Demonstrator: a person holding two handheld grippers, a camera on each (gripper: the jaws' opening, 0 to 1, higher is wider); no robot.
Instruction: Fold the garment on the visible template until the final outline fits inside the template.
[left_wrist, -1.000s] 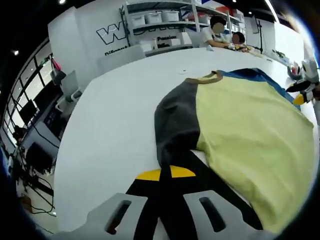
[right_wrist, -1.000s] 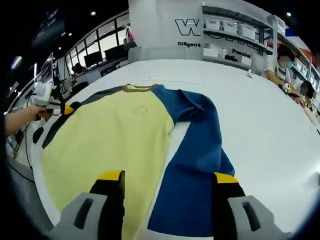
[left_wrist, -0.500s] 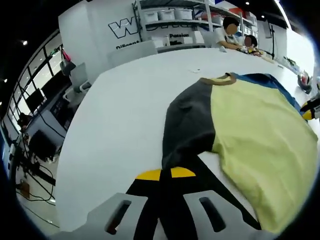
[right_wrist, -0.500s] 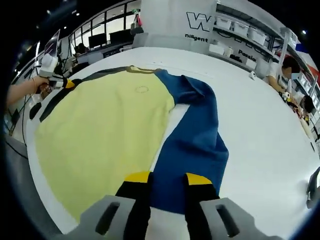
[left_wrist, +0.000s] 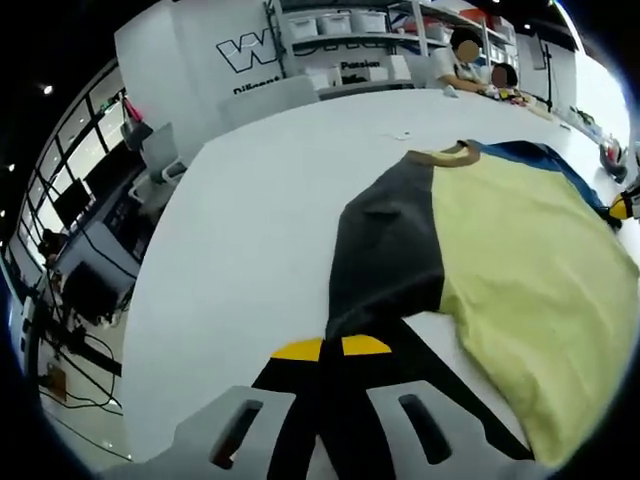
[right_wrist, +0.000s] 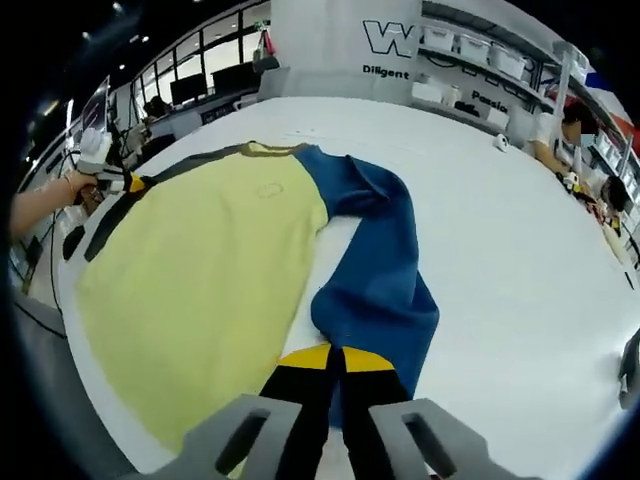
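Garment (right_wrist: 200, 270) soft, limp, light; best held at cuffs. Left gripper (left_wrist: 332, 347) pinching grey sleeve (left_wrist: 385, 250), right gripper (right_wrist: 335, 357) pinching blue sleeve (right_wrist: 380, 270).

White table (left_wrist: 250, 200), garment (left_wrist: 520, 270) spread flat

Back wall (right_wrist: 330, 40): large outlined "W", the rest cut off by shelving (right_wrist: 480, 60); beneath it "Diligent". Farther right, a partly hidden word, possibly "Passion". Same lettering on wall (left_wrist: 200, 60), clipped.
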